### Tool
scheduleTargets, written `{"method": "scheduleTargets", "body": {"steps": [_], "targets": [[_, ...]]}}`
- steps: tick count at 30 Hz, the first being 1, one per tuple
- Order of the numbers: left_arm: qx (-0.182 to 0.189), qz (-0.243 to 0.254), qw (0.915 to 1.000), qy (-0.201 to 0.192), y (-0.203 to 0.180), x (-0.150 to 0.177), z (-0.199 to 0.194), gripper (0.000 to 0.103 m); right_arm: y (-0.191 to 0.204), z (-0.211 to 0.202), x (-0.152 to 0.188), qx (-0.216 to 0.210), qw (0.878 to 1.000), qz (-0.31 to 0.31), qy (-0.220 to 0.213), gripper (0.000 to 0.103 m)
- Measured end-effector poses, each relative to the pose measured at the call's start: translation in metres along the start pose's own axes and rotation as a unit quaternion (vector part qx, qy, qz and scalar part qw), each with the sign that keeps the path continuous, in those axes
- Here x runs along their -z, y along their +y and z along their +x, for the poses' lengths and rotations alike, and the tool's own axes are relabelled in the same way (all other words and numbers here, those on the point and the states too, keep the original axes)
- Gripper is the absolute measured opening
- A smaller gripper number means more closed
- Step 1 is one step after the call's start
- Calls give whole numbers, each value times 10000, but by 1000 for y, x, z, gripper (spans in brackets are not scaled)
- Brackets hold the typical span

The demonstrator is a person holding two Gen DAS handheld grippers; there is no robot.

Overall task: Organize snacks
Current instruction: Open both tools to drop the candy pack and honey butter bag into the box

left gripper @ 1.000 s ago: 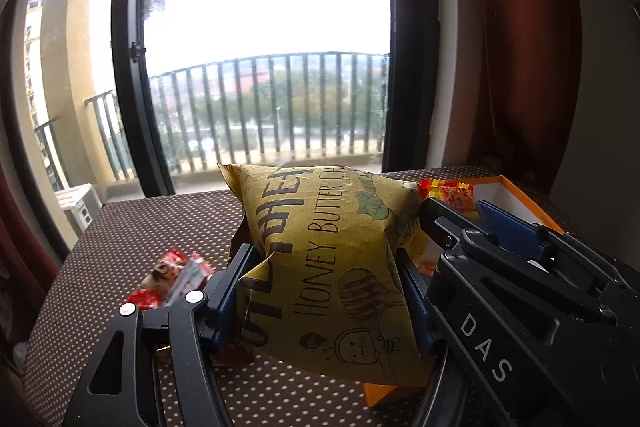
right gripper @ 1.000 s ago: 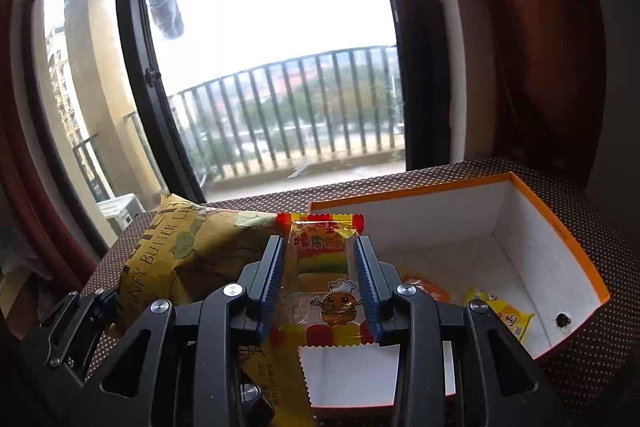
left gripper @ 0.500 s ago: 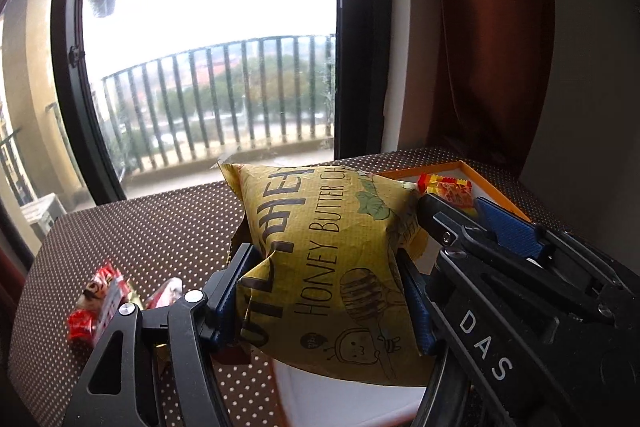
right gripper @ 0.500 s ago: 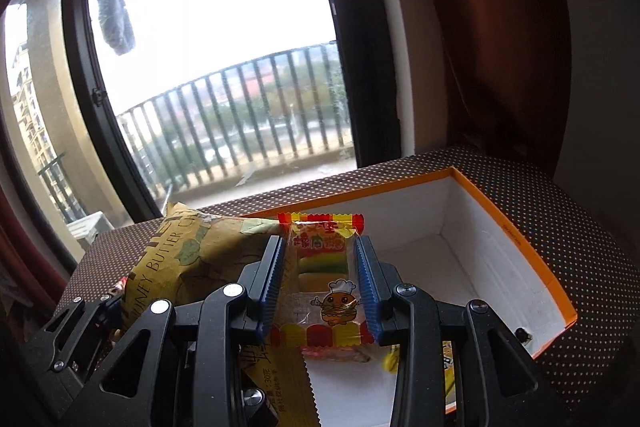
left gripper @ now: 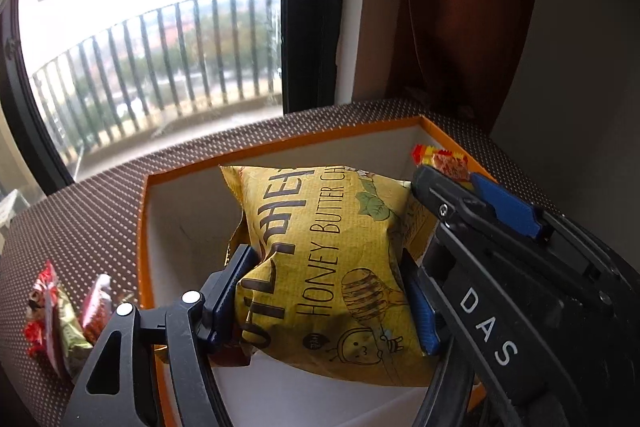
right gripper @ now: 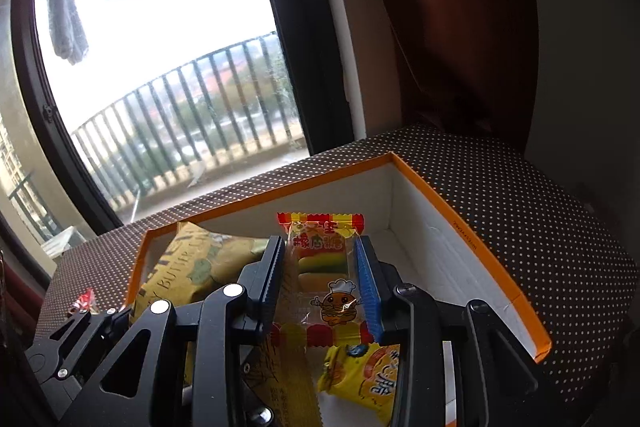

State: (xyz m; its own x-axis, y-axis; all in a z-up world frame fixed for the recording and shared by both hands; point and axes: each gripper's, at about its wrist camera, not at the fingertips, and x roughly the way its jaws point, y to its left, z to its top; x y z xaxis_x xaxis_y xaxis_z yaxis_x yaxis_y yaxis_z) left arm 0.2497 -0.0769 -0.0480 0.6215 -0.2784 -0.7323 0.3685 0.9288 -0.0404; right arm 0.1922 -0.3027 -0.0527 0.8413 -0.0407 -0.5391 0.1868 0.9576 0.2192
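My left gripper (left gripper: 326, 287) is shut on a yellow honey butter chip bag (left gripper: 332, 259) and holds it over the open orange box (left gripper: 280, 143) with white inside. My right gripper (right gripper: 320, 267) is shut on a small clear burger gummy packet (right gripper: 320, 279) and holds it above the same box (right gripper: 472, 219). The chip bag (right gripper: 188, 267) also shows in the right wrist view, at the box's left end. The right gripper's body (left gripper: 520, 267) is close beside the bag's right side. A yellow snack packet (right gripper: 364, 371) lies in the box below my right gripper.
Small red snack packets (left gripper: 60, 315) lie on the brown dotted tabletop (left gripper: 80, 219) left of the box. A window with a balcony railing is behind the table. A brown curtain (right gripper: 440, 27) and a wall stand at the right.
Both grippers have moved right and forward with their snacks. The chip bag and the gummy packet now hang over the inside of the box instead of beside it.
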Motion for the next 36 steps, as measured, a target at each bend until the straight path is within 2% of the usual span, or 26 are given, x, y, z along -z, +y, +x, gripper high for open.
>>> {"method": "scheduleTargets", "body": {"steps": [5,9,13,20,21,24,25,29,36], "targets": [[182,-11,9983,554,9,-16,21,76,-5,20,-6,-28,9995,-4,307,39],[57,71,9979,646,16,-26,27,83,-8,28,-10,-92,9987,-61,501,39],[-41,132,9977,660,15,-28,34,84,-4,33,-14,-69,9982,-212,553,39],[-130,-36,9958,909,13,-21,42,84,-1,44,-16,-92,9965,-206,803,42],[-132,-41,9957,917,13,-21,43,84,-1,46,-16,-100,9963,-215,829,46],[-112,-58,9957,915,10,-17,36,84,1,45,-16,-106,9962,-239,829,72],[-112,-58,9959,901,7,-16,31,84,1,44,-16,-107,9964,-231,804,76],[-110,-70,9963,854,5,-12,28,85,3,39,-13,-85,9963,-265,808,80],[-191,53,9985,509,-3,-2,11,85,2,20,-4,-103,9966,-274,776,89]]}}
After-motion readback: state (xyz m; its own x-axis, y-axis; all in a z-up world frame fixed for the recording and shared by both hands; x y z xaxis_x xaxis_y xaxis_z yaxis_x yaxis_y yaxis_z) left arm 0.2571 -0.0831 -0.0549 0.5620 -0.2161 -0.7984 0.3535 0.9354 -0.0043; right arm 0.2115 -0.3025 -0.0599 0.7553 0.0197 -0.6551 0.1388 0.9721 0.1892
